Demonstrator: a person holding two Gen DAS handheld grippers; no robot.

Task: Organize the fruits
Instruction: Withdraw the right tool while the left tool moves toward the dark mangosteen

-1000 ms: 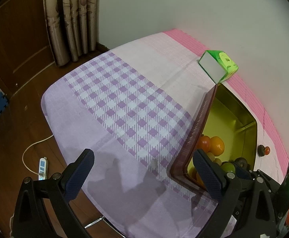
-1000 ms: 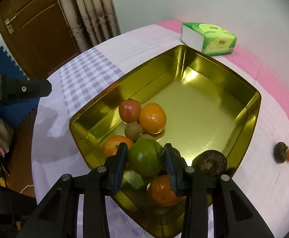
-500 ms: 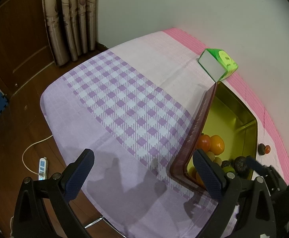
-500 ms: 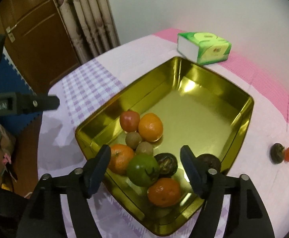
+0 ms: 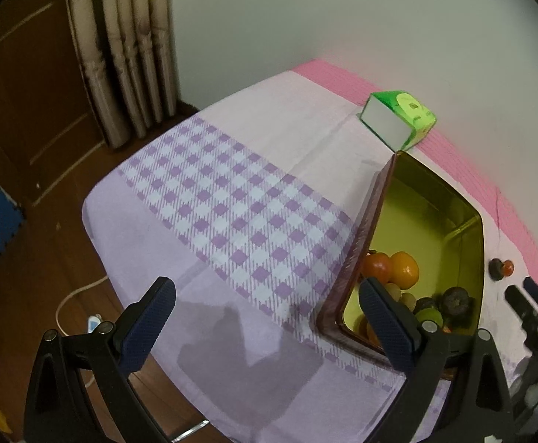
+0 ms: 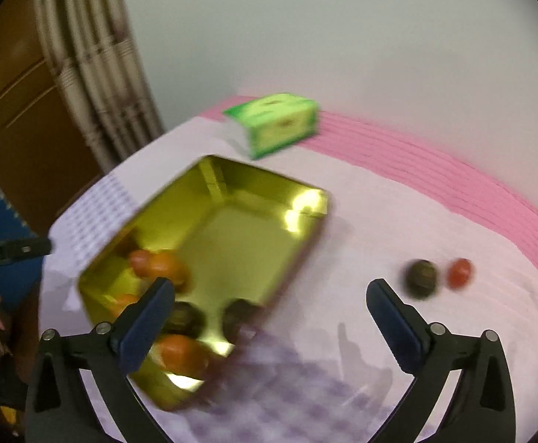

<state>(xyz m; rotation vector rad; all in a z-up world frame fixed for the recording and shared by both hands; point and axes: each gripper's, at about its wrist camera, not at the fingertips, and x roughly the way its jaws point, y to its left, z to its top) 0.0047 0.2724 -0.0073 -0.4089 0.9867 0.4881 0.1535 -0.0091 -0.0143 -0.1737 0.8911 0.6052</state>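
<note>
A gold tin (image 6: pixel 261 184) sits on the checked cloth with several fruits in its near corner, among them an orange (image 6: pixel 165 265); this view is blurred. My right gripper (image 6: pixel 269 288) hangs above the tin's right edge. Its jaws are opening wide and nothing is between them. A dark round fruit (image 6: pixel 421 278) and a small red tomato (image 6: pixel 460 273) lie on the cloth just beyond its right finger. In the left wrist view my left gripper (image 5: pixel 265 288) stands open and empty over the cloth, left of the tin (image 5: pixel 435 192), where a green fruit (image 5: pixel 429 315) rests among the others.
A green tissue box (image 5: pixel 398 120) stands behind the tin near the wall. The table's left and near edges drop to a wooden floor with a power strip (image 5: pixel 93 323) and its cord. Curtains and a wooden door are at the back left.
My right gripper let go of the green fruit in the tin, opened wide, and swung up and to the right toward the two loose fruits. The left gripper stayed put.
</note>
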